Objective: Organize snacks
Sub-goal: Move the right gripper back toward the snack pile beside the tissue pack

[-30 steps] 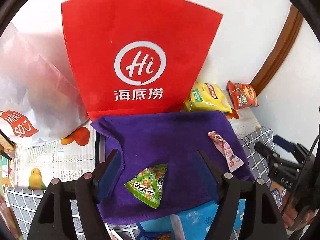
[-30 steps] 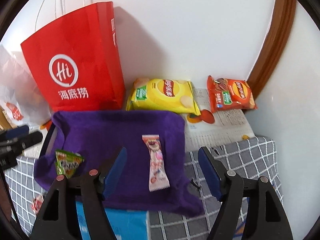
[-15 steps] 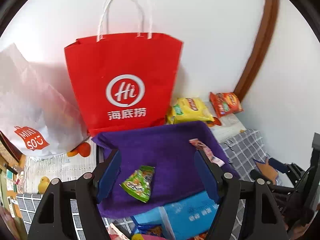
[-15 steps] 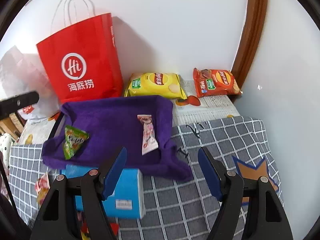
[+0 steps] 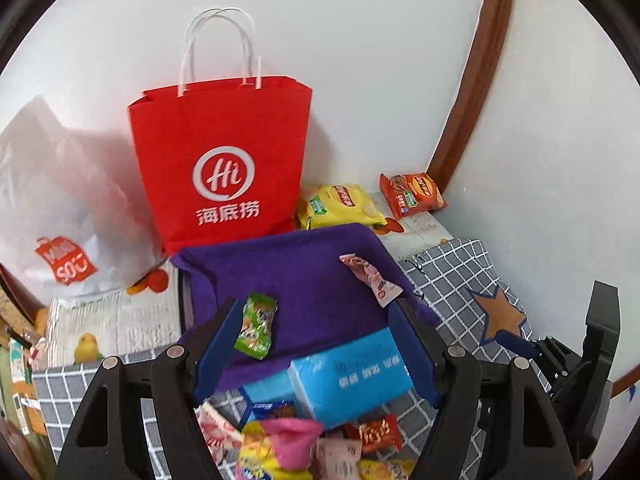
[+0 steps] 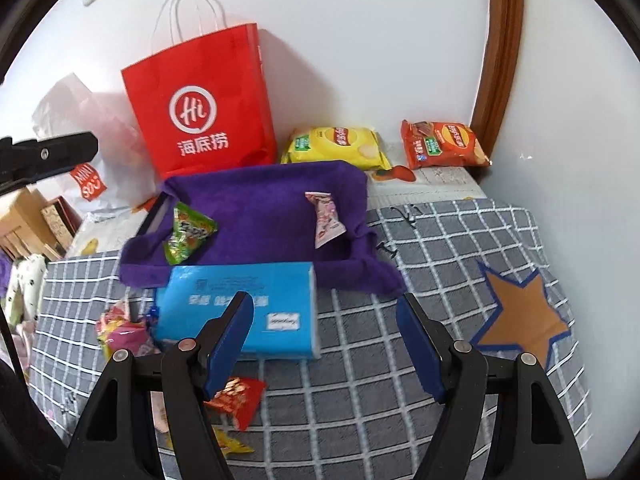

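A purple cloth-lined tray holds a green snack packet and a pink snack packet. A pile of loose snacks lies beside a blue tissue pack. A red packet lies nearer. My left gripper is open and empty above the tissue pack. My right gripper is open and empty over the checked cloth.
A red paper bag stands against the wall, a white plastic bag to its left. Yellow and orange chip bags lie at the back. The checked cloth has a star patch.
Both grippers have pulled back and up from the tray. The tissue pack and the loose snack pile have come into view. Both stay open and empty.
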### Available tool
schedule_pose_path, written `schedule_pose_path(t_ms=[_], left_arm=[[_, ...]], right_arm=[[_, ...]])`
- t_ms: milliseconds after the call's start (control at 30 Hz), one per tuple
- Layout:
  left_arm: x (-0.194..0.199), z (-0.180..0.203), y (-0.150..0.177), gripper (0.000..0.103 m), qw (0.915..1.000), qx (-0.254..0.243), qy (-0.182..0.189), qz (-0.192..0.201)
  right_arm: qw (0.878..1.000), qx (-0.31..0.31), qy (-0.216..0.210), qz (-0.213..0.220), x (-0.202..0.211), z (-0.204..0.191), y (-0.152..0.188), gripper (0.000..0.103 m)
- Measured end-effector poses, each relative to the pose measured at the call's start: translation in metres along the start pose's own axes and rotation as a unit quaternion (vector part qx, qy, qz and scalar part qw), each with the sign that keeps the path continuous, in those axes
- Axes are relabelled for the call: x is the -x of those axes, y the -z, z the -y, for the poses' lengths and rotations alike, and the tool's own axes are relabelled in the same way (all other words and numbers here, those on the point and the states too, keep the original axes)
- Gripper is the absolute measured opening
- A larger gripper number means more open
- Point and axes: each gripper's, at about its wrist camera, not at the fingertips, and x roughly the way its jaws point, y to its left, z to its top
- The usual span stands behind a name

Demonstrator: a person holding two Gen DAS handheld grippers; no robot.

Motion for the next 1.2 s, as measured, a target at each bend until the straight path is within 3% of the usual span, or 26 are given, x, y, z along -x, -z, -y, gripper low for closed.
schedule_pose_path(t_ms=[300,767,1200], left_arm=[[0.017,-0.017,0.035,0.073,0.9997,0.013,-0.018,-0.008],[0.004,-0.054,0.093,0.073,0.9971,0.052,-0.026,-0.050],[-0.004,-0.077,0.123,0.074,0.9955,0.061,-0.024,-0.069]], right_arm=[[1.000,0.012,-0.026,-0.004,0.004,-0.020,0.029,0.073],[0.997,0.022,-0.071,-0.032,-0.014,-0.048,0.062,0.072],[0.994,0.040,-0.056,-0.083,-0.063,-0.073,0.084,0.072]])
